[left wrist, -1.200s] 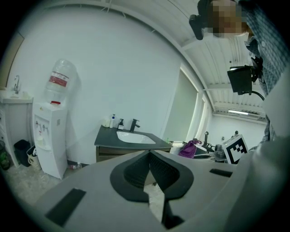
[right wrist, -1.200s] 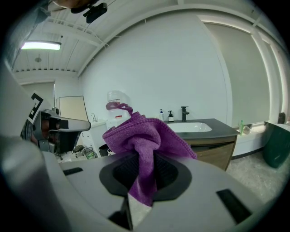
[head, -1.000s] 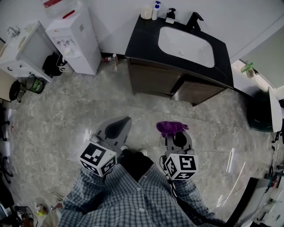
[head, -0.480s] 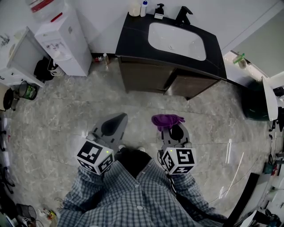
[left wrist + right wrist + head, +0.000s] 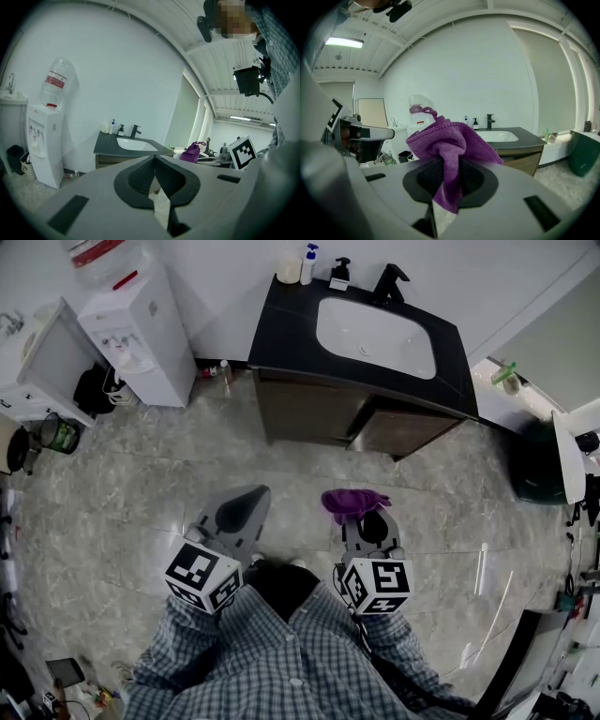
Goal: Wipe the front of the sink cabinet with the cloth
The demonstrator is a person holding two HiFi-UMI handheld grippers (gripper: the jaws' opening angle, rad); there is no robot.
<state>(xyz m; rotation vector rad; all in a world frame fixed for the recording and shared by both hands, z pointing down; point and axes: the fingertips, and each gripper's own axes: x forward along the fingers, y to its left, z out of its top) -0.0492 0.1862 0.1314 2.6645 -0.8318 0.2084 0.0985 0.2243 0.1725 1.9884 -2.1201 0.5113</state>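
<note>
The sink cabinet point(image 5: 323, 418) stands against the far wall, brown-fronted under a black counter with a white basin point(image 5: 375, 337); it also shows in the left gripper view point(image 5: 112, 159) and the right gripper view point(image 5: 525, 161). My right gripper point(image 5: 359, 512) is shut on a purple cloth point(image 5: 352, 502), which bunches up above the jaws point(image 5: 447, 143). My left gripper point(image 5: 246, 504) is shut with nothing in it point(image 5: 154, 176). Both grippers hang over the floor, well short of the cabinet.
A white water dispenser point(image 5: 131, 329) with a bottle stands left of the cabinet, a white unit point(image 5: 42, 362) further left. Soap bottles point(image 5: 308, 263) and a black tap point(image 5: 389, 282) sit on the counter. A dark green bin point(image 5: 536, 470) is at the right. Grey tiled floor point(image 5: 141, 484) lies between.
The view has shifted slightly; the cabinet sits a little higher and further left in frame than a second ago. Both grippers keep their pose, the cloth still held.
</note>
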